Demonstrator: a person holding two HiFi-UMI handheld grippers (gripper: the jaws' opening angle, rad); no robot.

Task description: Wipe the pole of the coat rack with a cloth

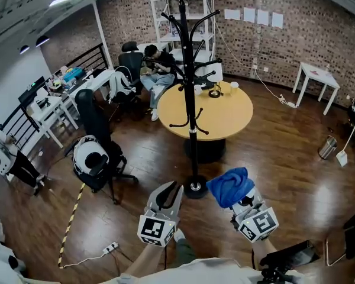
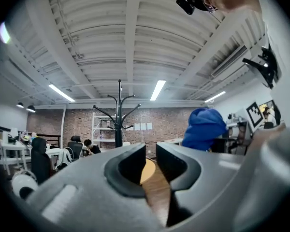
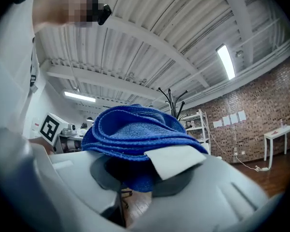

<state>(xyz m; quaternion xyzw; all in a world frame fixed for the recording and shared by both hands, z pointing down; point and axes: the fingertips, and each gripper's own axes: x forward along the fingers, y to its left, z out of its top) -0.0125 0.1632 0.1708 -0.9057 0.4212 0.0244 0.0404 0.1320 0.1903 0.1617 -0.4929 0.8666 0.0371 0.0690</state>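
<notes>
Gripping the folded blue cloth [image 1: 228, 185] between its jaws, the right tool [image 1: 236, 199] is the one that carries the work, and the cloth bulges well out over its tips. The left tool [image 1: 169, 193] holds nothing: its jaws stand only a narrow gap apart, with bare floor [image 1: 272, 158] and the round bench [image 1: 231, 114] showing through. The coat rack [image 1: 189, 52] stands upright on the floor in front of the person, just this side of the bench, and its black pole [image 1: 190, 99] has its long axis vertical, running in the head view from the round base [image 1: 195, 187] toward 12 o'clock. That base shows between the two tools, at about 9 o'clock from the cloth and 3 o'clock from the left tool. Both tools appear to be held up off the floor, though, so how close either really is cannot be told from there. From the right tool's own view the pole rises at about 1 o'clock beyond the cloth and clearly apart from it. Nothing touches the pole yet. The coming move probably means carrying the cloth forward and slightly toward 11 o'clock until it meets the pole, then stroking along that vertical axis.
</notes>
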